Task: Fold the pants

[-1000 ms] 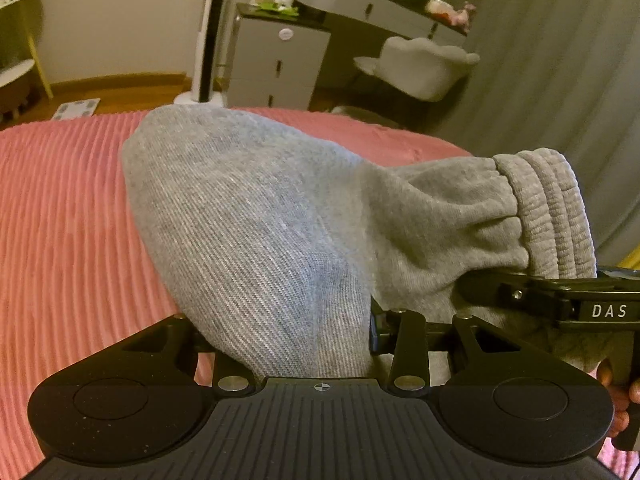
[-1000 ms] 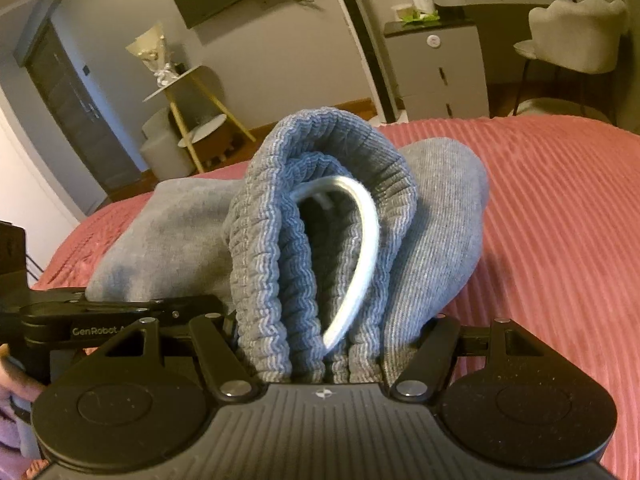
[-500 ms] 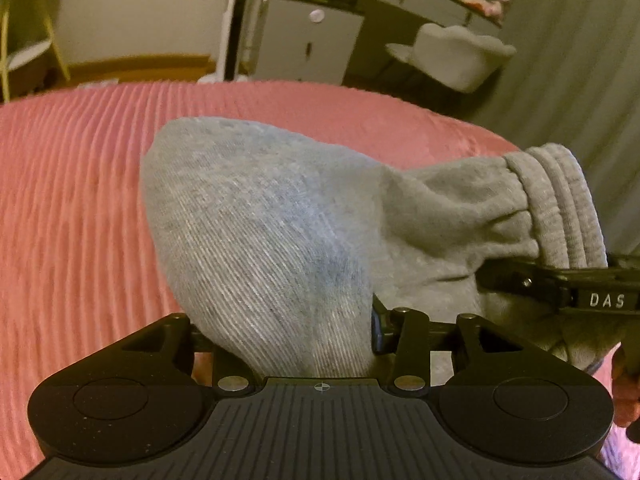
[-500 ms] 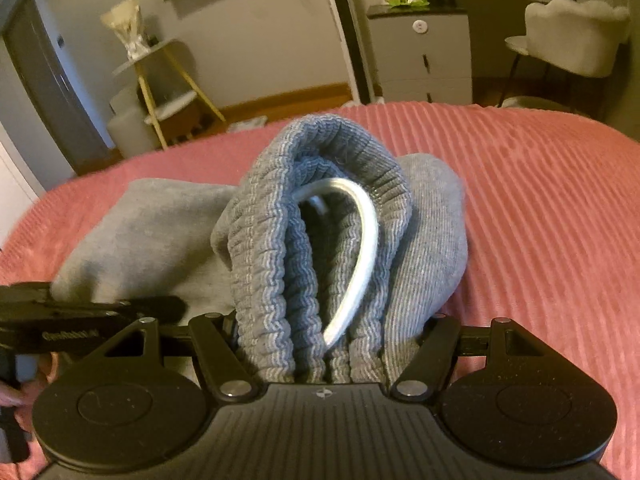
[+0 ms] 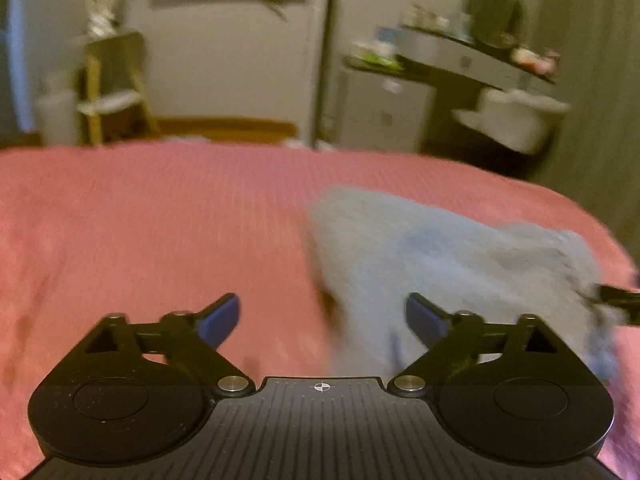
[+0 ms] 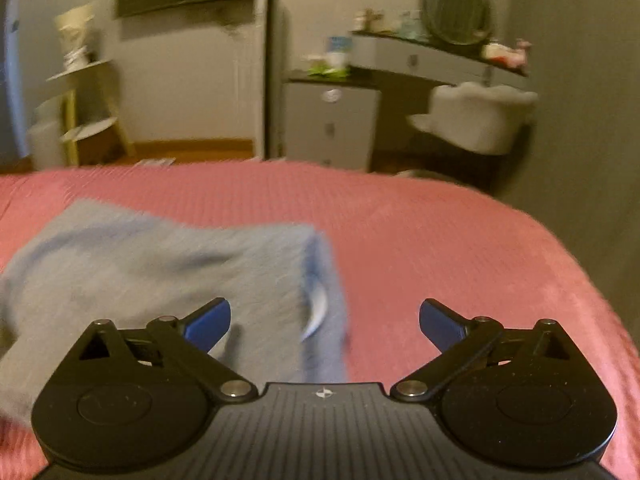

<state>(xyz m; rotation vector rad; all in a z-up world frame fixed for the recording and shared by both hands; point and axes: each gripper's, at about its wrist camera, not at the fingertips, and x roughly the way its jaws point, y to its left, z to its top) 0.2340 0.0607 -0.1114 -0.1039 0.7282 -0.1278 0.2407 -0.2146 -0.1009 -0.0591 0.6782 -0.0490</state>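
A: Left wrist view. My left gripper (image 5: 322, 320) stands with its jaws spread wide; they have just been opening, and the blue pads (image 5: 222, 320) press on nothing. The grey pants (image 5: 440, 264) lie in a heap on the pink ribbed bedspread (image 5: 160, 220), to the right of centre. The near edge of the cloth reaches in front of the right-hand pad, but I cannot tell through the blur whether it touches it.

B: And the dark bar at the far right edge of that view?

A: Part of my right gripper (image 6: 324, 322), just beside the far end of the heap; it is too smeared to read more. Right wrist view: its jaws are likewise wide apart, having just been opening, and they grip nothing. The pants lie on the bedspread at lower left, with their right-hand edge and a pale curved strip (image 6: 318, 312) showing between the two pads. The left pad (image 6: 210, 322) sits over the cloth; contact I cannot judge.

B: Background?

A: Beyond the bed stand a grey drawer unit (image 6: 330, 120), a pale upholstered chair (image 6: 480, 116), a round mirror (image 6: 458, 8) on a dresser, and a small side table with yellow legs (image 6: 86, 120). Both views are motion-blurred.
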